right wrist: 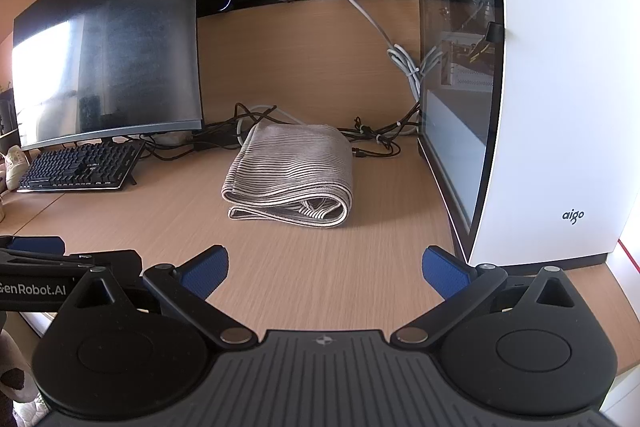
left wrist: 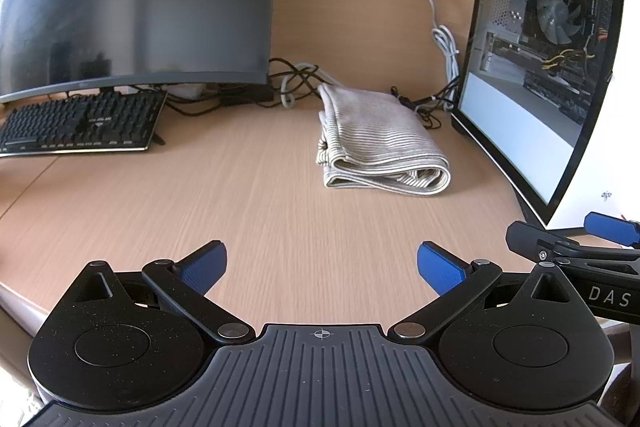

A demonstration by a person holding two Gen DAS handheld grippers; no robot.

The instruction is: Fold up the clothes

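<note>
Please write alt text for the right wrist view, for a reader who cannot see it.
A striped cloth lies folded on a wooden desk, beyond the open, empty right claw. A dark monitor and black keyboard stand at left, a white computer case at right, cables behind.

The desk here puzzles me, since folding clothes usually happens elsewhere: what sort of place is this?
Most likely a home or office computer desk: a monitor, a keyboard and a glass-sided PC case surround the folded striped cloth.

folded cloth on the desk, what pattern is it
Thin dark and pale beige stripes on the folded cloth, clearest in the right wrist view.
</note>
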